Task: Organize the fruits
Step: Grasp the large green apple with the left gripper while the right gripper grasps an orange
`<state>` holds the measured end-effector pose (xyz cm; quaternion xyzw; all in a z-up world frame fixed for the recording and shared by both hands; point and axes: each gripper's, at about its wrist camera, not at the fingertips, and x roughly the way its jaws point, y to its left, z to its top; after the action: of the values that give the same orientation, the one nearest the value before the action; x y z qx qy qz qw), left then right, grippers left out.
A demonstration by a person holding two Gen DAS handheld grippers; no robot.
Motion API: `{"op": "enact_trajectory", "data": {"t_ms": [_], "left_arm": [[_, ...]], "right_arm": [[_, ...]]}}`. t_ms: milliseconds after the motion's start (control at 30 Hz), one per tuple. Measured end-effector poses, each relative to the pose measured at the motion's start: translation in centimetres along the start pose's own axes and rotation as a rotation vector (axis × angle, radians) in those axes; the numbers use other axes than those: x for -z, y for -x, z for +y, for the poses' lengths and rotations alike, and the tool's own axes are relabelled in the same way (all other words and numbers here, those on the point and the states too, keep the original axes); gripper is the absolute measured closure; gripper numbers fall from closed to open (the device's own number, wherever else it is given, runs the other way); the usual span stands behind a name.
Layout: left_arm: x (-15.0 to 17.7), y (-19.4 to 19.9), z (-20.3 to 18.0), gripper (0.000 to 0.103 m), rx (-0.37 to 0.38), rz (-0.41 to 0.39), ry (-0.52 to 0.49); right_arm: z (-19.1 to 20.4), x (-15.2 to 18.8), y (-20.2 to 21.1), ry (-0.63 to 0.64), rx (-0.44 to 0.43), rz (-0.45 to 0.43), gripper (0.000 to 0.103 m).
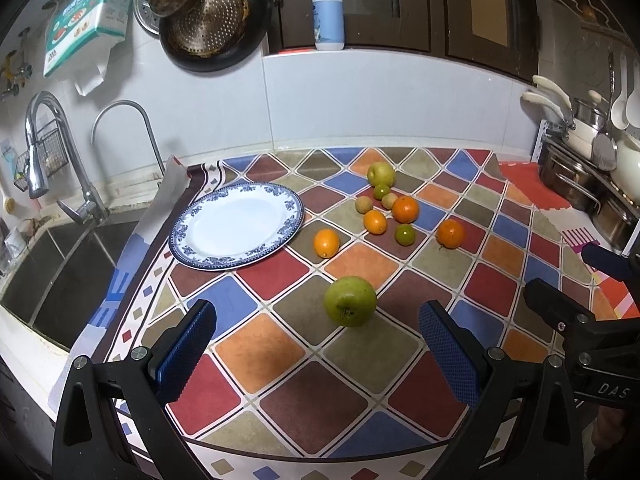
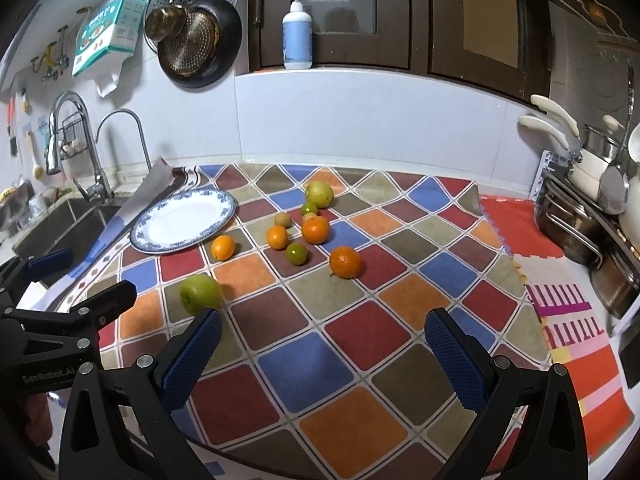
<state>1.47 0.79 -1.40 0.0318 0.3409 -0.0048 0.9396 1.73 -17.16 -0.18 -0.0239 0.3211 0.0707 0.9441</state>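
Both claws, left claw (image 1: pixel 316 344) and right claw (image 2: pixel 322 344), hang open and empty over the desk's near edge, a green apple (image 1: pixel 350 301) just ahead of the left one, the other fruits (image 1: pixel 405 209) clustered mid-desk beside the bare blue-rimmed plate (image 1: pixel 236 226) toward the sink-side edge.

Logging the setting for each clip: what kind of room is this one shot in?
A home kitchen, almost certainly. A steel sink with two taps sits left of the counter, pans hang on the tiled wall, and pots are stacked in a rack at the right. Fruit and a plate lie on a patterned mat.
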Motion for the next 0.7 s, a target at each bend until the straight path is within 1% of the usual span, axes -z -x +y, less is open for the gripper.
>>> {"op": "enact_trajectory", "data": {"t_ms": [133, 200, 267, 333, 433, 500, 533, 600, 700], "left_arm": [[0.0, -1.5, 0.1, 0.0, 0.02, 0.025, -0.006], [0.1, -2.3, 0.0, 0.002, 0.026, 0.03, -0.016], [0.2, -3.2, -0.1, 0.007, 0.024, 0.04, -0.028], [0.2, -4.1, -0.2, 0.01, 0.043, 0.059, -0.031], [0.5, -5.6, -0.5, 0.018, 0.075, 0.091, -0.033], [0.6, -6.5, -0.6, 0.026, 0.087, 0.111, -0.037], [0.6, -7.0, -0.7, 0.027, 0.092, 0.121, -0.039], [0.7, -7.7, -0.9, 0.034, 0.103, 0.137, -0.044], [0.9, -8.6, -1.4, 0.038, 0.125, 0.157, -0.06]], "right_arm": [[-0.1, -0.2, -1.6, 0.0, -0.006, 0.033, 0.001], [-0.2, -0.3, -2.3, 0.002, -0.004, 0.038, 0.001], [-0.2, -0.5, -3.1, 0.012, -0.002, 0.041, 0.001], [-0.1, -0.7, -3.9, 0.024, -0.002, 0.045, 0.001], [0.0, -0.7, -5.2, 0.03, -0.008, 0.055, 0.001], [0.0, -0.7, -6.1, 0.033, -0.005, 0.068, 0.001], [0.0, -0.7, -6.6, 0.033, -0.008, 0.074, 0.003], [-0.1, -0.7, -7.6, 0.034, -0.01, 0.091, 0.005], [-0.3, -0.7, -8.9, 0.035, -0.011, 0.11, 0.007]]}}
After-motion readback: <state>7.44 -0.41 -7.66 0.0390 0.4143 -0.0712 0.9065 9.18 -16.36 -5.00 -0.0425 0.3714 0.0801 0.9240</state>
